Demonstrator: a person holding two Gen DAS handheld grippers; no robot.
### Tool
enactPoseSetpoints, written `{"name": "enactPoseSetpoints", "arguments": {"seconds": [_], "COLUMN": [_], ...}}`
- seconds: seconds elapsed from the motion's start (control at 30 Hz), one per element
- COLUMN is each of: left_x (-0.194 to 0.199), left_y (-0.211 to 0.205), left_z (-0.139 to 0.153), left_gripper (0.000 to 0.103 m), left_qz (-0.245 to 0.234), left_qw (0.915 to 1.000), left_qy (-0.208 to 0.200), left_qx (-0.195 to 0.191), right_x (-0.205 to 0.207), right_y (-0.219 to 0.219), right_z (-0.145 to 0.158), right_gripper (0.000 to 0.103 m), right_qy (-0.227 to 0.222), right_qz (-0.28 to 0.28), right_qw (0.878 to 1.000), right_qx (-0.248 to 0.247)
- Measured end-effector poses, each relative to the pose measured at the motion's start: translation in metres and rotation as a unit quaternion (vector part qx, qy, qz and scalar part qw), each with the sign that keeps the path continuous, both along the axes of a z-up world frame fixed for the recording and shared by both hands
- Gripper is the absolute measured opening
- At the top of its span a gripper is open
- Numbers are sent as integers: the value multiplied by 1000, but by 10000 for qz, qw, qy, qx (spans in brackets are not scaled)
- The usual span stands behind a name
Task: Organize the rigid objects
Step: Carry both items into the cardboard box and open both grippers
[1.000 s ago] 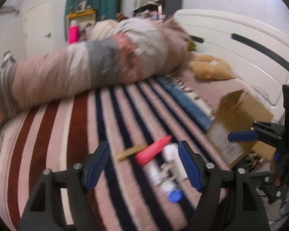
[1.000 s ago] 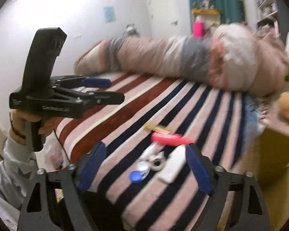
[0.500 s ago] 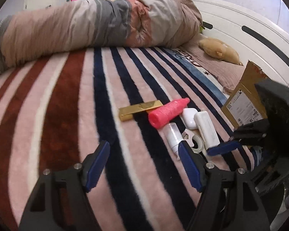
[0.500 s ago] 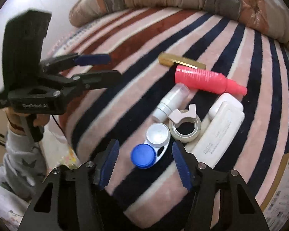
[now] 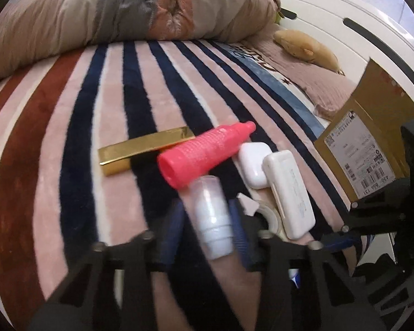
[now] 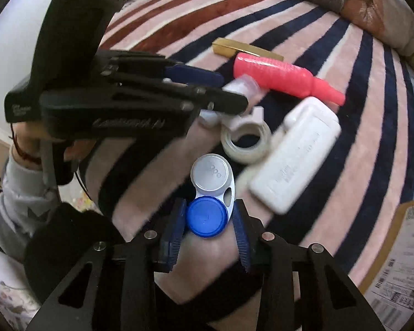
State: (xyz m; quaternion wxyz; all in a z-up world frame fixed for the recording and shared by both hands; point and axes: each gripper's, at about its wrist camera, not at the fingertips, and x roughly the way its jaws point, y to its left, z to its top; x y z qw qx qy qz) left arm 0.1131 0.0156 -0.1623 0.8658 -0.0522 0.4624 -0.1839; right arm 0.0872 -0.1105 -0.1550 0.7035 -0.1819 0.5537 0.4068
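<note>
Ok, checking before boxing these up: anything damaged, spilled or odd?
Nothing looks spilled or broken. The items lie in a loose jumble on the striped blanket: the pink bottle rests across the gold bar.

Rumpled duvet, plush toy

Left gripper low centre of left wrist view, blue pads close on either side of white tube, narrow gap; contact blurred, cannot tell if clamped. Same gripper seen in right wrist view, upper left, reaching sideways toward frame centre, held by left hand at left edge, grey sleeve below. Right gripper bottom centre of right wrist view, pads flanking blue cap of contact lens case, nearly touching; grip unclear.
</note>
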Motion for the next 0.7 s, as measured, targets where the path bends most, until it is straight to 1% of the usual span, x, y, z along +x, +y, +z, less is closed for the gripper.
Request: {"name": "enactPoseSetpoints", "arguments": {"seconds": [0.07, 0.1, 0.2, 0.27, 0.33, 0.37, 0.4, 0.47, 0.5, 0.57, 0.67, 0.7], "left_x": [-3, -6, -11, -11, -8, -5, -3, -3, -4, -8, -25, -34], "left_y": [-2, -3, 3, 4, 2, 0, -2, -2, -2, 0, 9, 11], "left_z": [1, 3, 6, 5, -1, -4, -7, -9, -7, -2, 21, 35], "left_gripper": [23, 23, 23, 23, 26, 26, 26, 21, 21, 21, 21, 21], "left_qz": [-49, -95, -112, -132, -47, 0, 47, 140, 178, 164, 215, 241], "left_qw": [9998, 9994, 9990, 9987, 9990, 9989, 9987, 9980, 9978, 9974, 9961, 9952], "left_qy": [-44, -49, 43, 22, 62, 83, 62, -2, 20, 55, -98, -203], "left_qx": [207, 316, 422, 490, 451, 471, 513, 618, 636, 704, 845, 926], "right_x": [0, 0, -6, -7, -8, -9, -8, -9, -12, -20, -36, -41], "right_y": [-2, -2, 4, 9, 14, 14, 18, 21, 20, 16, 12, 9], "right_z": [1, 2, 0, -4, -5, -6, -7, -4, -1, 9, 28, 37], "right_gripper": [31, 35, 41, 41, 38, 30, 29, 29, 29, 29, 29, 29], "right_qy": [-4, -17, -110, -227, -341, -416, -499, -590, -634, -705, -812, -912], "right_qz": [26, 70, 194, 252, 285, 284, 284, 260, 240, 251, 344, 318], "right_qw": [10000, 10000, 9997, 9994, 9990, 9987, 9983, 9979, 9977, 9972, 9955, 9945], "right_qx": [25, 59, 129, 97, 45, -16, -90, -113, -94, 44, 351, 413]}}
